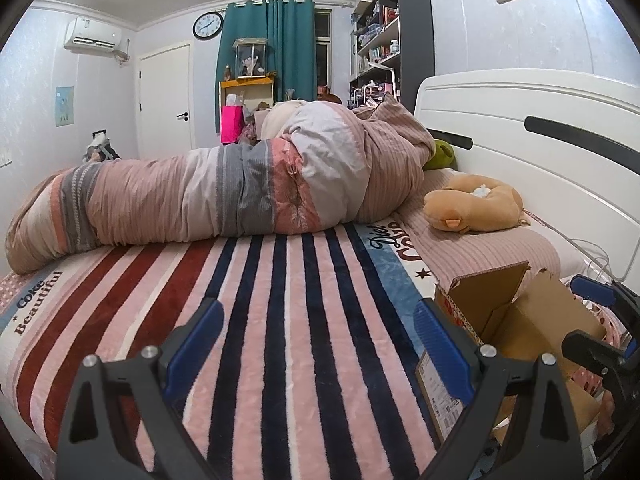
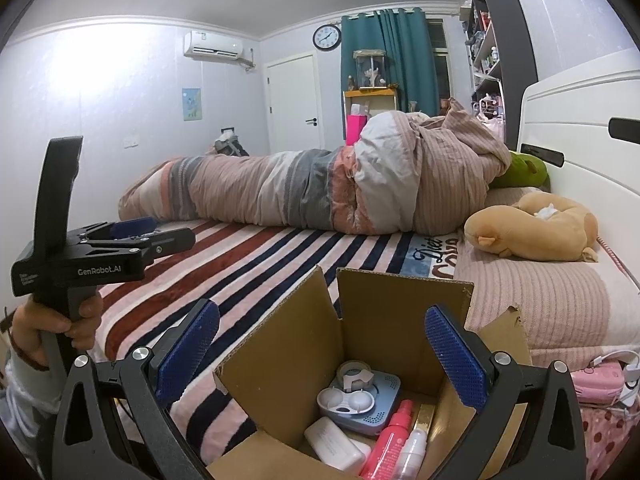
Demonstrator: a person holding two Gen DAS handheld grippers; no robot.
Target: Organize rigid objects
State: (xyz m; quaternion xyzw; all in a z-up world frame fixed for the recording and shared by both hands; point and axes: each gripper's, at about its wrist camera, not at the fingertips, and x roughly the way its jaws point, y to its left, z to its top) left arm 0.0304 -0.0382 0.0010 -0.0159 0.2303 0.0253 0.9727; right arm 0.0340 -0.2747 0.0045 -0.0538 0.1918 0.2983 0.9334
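Both grippers, left (image 1: 316, 344) and right (image 2: 320, 348), hovered with jaws spread and empty; the right hung over the cardboard box (image 2: 280, 360) on the bed (image 2: 248, 264).

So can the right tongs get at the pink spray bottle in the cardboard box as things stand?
Probably yes. The right tongs are open over the cardboard box, whose flaps stand open, and the pink spray bottle lies on top with nothing covering it.
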